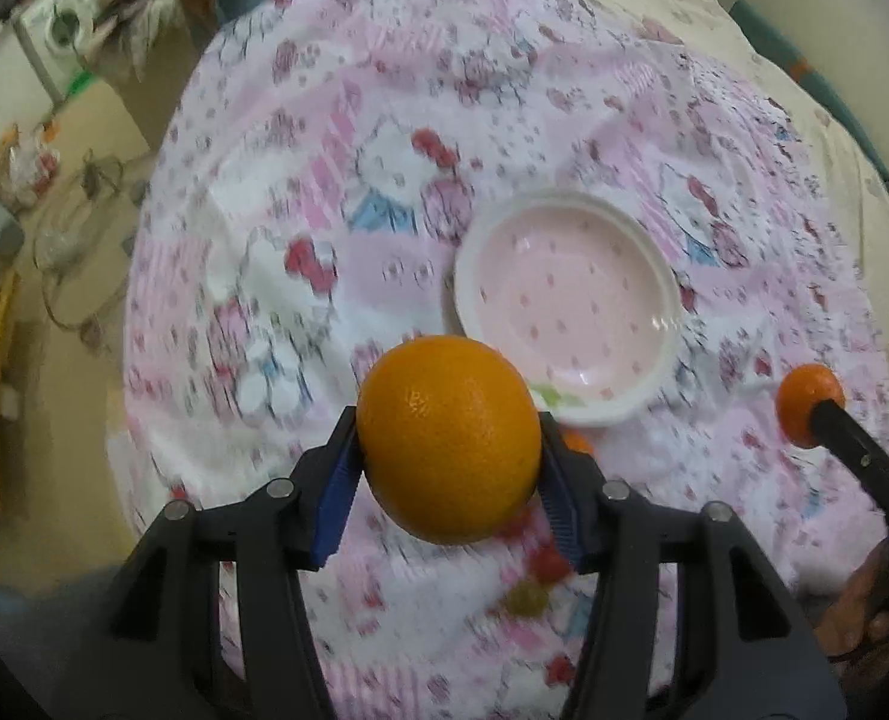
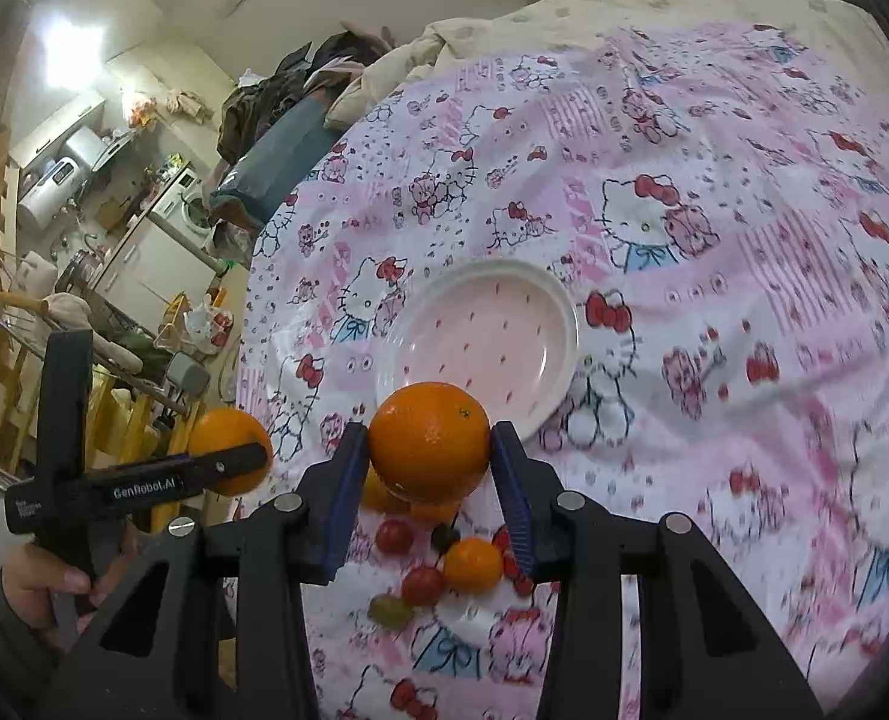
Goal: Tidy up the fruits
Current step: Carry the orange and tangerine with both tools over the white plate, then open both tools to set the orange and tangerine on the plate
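Oranges in both our tongs: left tongs (image 1: 449,450) grip one orange (image 1: 448,439), right tongs (image 2: 431,450) grip another orange (image 2: 429,441), both raised near the plate (image 2: 564,312).

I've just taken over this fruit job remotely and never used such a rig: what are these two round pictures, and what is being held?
There is no robot arm: a person holds a hand-operated tool with two jaws in each hand. Each tool carries a wide-angle camera looking forward along its jaws, hence the round, bent pictures.

In the left wrist view, the left gripper is shut on an orange. In the right wrist view, the right gripper is shut on a second orange.

Ahead lies an empty pink plate on a cartoon-cat tablecloth. Small fruits lie loose on the cloth beneath the right gripper.
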A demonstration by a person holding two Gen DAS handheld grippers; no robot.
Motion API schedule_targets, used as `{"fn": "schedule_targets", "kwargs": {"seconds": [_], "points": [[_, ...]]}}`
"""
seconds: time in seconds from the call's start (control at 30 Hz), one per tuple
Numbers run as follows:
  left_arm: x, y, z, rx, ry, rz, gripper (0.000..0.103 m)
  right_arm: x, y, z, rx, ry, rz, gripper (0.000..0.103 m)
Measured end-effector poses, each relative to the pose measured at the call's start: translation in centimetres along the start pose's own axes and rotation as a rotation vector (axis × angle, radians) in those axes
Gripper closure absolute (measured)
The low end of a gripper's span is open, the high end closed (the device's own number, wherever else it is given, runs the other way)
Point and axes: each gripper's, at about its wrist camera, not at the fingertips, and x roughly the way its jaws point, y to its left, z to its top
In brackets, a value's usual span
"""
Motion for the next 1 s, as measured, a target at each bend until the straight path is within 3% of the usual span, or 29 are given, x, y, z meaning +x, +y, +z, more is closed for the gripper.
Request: {"fn": "schedule_targets", "kwargs": {"seconds": [0.07, 0.17, 0.47, 0.7, 0.87, 1.0], "points": [[-0.6, -0.1, 0.6, -0.012, -0.034, 0.024, 0.052, 1.0, -0.6, 1.0, -0.007, 0.015, -0.001, 0.059], [-0.8, -0.6, 1.6, 0.003, -0.061, -0.023, 0.052, 2.6, -1.7, 2.2, -0.005, 0.045, 0.0, 0.059], [5.2, -0.9, 4.6, 0.015, -0.004, -0.047, 0.052, 8.5, -3.2, 4.7, -0.009, 0.126, 0.049, 0.059], [9.3, -3.9, 6.1, 0.078, 0.02, -0.094, 0.052, 13.1, -7.1, 6.9, 0.162, 0.183, 0.03, 0.059], [11.8, -5.6, 7.0, 0.109, 0.053, -0.142, 0.052, 15.6, -8.3, 7.2, 0.22, 0.232, 0.016, 0.058], [13.1, -6.4, 7.2, 0.121, 0.071, -0.15, 0.052, 15.8, -8.9, 7.5, 0.245, 0.218, 0.026, 0.057]]}}
